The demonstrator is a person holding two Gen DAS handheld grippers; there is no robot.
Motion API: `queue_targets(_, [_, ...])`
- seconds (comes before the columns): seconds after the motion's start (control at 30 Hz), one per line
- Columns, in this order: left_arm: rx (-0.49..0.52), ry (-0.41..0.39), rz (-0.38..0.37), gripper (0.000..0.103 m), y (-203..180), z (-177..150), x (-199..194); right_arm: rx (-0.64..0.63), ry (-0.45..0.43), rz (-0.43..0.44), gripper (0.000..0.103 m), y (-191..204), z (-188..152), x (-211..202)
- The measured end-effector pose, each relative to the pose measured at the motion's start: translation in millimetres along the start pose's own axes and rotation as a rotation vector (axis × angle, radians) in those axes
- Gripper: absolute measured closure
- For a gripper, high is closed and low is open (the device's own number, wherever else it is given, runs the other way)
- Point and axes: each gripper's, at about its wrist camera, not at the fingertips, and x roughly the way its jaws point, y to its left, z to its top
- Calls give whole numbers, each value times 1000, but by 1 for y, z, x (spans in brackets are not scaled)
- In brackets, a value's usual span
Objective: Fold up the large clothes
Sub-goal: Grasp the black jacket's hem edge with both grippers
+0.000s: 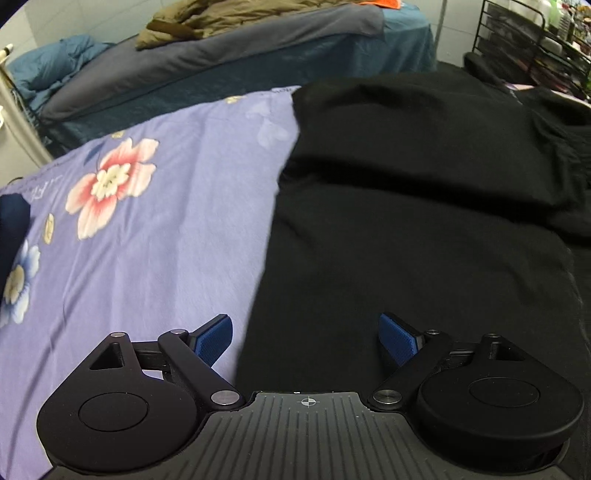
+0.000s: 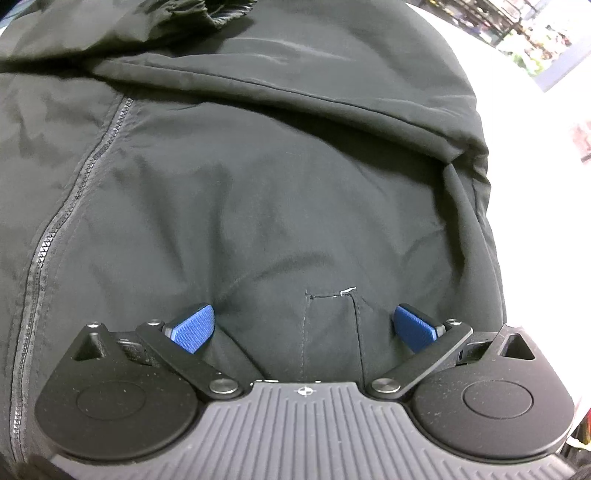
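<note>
A large black jacket [image 1: 413, 206] lies spread on a lilac flowered sheet [image 1: 155, 236]. My left gripper [image 1: 306, 338] is open, hovering over the jacket's left edge where it meets the sheet; nothing is between its blue pads [image 1: 214, 338]. The right wrist view shows the jacket [image 2: 266, 177] up close, with its zipper [image 2: 59, 221] running down the left and a folded sleeve [image 2: 332, 85] across the top. My right gripper [image 2: 304, 326] is open and sits low on the fabric, straddling a small stitched tab [image 2: 332, 314].
Behind the flowered sheet stands a second bed [image 1: 229, 70] with a grey-blue cover, an olive garment [image 1: 221, 18] and a blue quilt [image 1: 59, 62]. A black wire rack [image 1: 535, 40] stands at the far right. A white surface [image 2: 535, 184] lies right of the jacket.
</note>
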Motion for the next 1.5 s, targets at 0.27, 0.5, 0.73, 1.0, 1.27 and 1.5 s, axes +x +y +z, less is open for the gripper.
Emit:
queue_targets(0.27, [-30,62,38,0,-3,-39,-20,15,-22,122,0,-24,-6,4])
queue_targets(0.5, [-53,114,-28,0,10,-70,-39,-111,-50,223,1,-53,-36,-6])
queue_targets(0.73, [-220,165,-75,0,81,-127,-55,-67,-129,310,16,-133,-99,-38])
queue_targets(1.0, [-256,234,-143,0,105,-170,-67,125,-22,463,38,-219,-164,-46])
queue_targets(1.27, [-220,261,-178,0,86,-165,-58,128,143,564,40,-208,-210,-22])
queue_targets(1.5, [-133,308,-180,0,74,-161,-51,98,213,592,61,-188,-217,-4])
